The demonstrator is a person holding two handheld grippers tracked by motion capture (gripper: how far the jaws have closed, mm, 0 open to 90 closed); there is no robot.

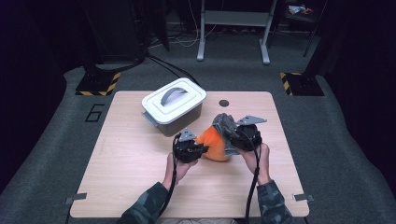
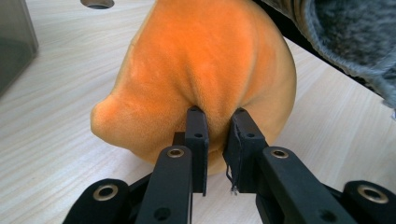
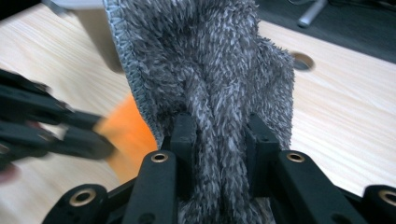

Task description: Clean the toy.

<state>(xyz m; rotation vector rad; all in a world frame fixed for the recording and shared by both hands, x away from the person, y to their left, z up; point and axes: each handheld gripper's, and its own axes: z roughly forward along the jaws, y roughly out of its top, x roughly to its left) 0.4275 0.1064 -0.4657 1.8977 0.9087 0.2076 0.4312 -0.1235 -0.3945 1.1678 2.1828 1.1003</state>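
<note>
An orange plush cloth lies bunched at the middle of the wooden table. My left gripper comes at it from the left. In the left gripper view, the left gripper is shut on a fold of the orange cloth. A grey fuzzy cloth rises just right of it, held by my right gripper. The right gripper view has the right gripper shut on the grey cloth, which hangs between its jaws. The orange cloth and left gripper show blurred behind.
A white lidded box with a grey handle stands at the back, left of centre, close behind the cloths. A round hole is in the table's far edge. Bare tabletop lies to the front, left and right.
</note>
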